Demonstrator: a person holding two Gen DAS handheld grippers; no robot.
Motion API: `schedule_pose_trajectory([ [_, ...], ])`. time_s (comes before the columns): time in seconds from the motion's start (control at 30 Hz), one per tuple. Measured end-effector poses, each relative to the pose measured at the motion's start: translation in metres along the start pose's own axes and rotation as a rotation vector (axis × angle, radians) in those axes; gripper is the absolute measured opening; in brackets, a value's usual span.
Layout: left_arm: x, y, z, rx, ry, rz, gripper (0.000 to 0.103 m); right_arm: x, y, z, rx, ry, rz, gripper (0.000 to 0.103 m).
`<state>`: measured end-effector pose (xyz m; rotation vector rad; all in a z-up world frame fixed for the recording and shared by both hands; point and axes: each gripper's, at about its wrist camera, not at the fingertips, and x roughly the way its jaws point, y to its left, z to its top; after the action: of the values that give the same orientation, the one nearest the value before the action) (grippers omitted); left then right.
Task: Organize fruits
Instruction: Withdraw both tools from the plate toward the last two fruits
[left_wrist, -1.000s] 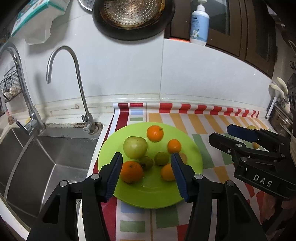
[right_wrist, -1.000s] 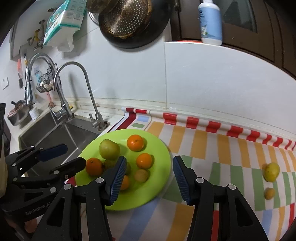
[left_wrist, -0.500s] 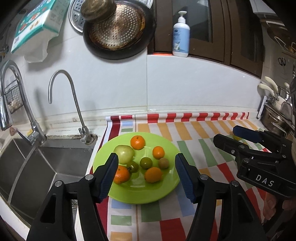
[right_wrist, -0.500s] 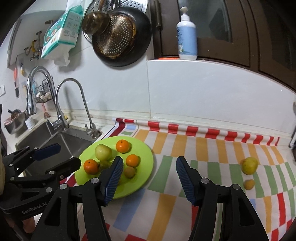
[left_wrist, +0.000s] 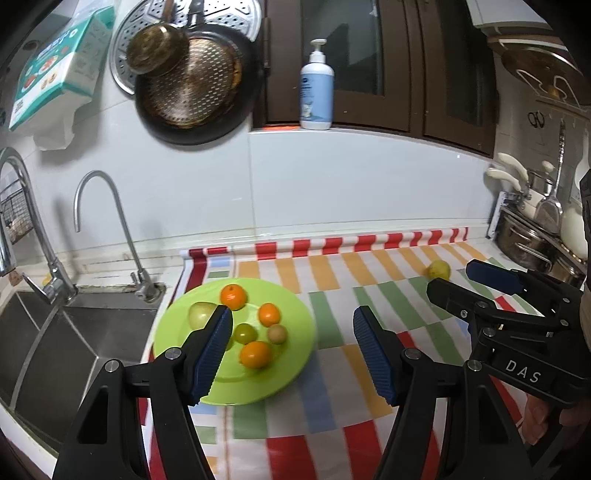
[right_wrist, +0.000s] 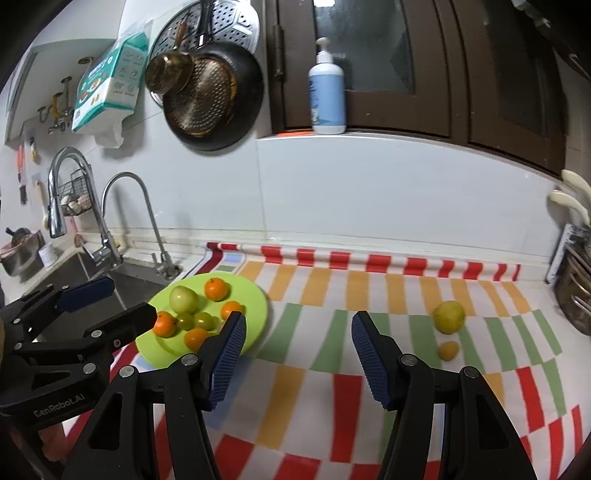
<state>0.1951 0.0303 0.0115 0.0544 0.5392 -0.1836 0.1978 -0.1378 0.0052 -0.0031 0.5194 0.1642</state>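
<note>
A lime-green plate (left_wrist: 295, 332) (right_wrist: 255, 302) sits on the striped mat beside the sink and holds several fruits: oranges (left_wrist: 232, 296) (right_wrist: 216, 288), a pale green apple (right_wrist: 183, 299) and small green fruits (left_wrist: 246, 333). A yellow-green fruit (right_wrist: 448, 316) (left_wrist: 439, 269) and a small orange fruit (right_wrist: 448, 350) lie on the mat at the right. My left gripper (left_wrist: 291, 350) is open and empty, held above the plate's near edge. My right gripper (right_wrist: 297, 350) is open and empty, above the mat between the plate and the two loose fruits.
A steel sink (left_wrist: 55, 332) with two taps (left_wrist: 122, 229) lies left of the plate. Pans (left_wrist: 192, 85) and a soap bottle (left_wrist: 317, 88) are on the back wall and ledge. Steel pots (left_wrist: 528, 243) stand at the right end of the counter.
Both grippers have pulled back and up from the plate, so it looks smaller and farther. The two loose fruits at the right have come further into the right wrist view. No fruit moved.
</note>
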Motion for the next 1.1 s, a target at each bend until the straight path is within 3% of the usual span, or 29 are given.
schedule_pose_trajectory([
  [0.47, 0.007, -0.063, 0.007, 0.04, -0.009, -0.066, 0.068, -0.027, -0.058, -0.01, 0.035, -0.005, -0.076, 0.06],
  [1.1, 0.055, -0.139, 0.023, 0.103, 0.028, -0.174, 0.068, -0.019, -0.135, -0.016, 0.078, 0.025, -0.146, 0.06],
])
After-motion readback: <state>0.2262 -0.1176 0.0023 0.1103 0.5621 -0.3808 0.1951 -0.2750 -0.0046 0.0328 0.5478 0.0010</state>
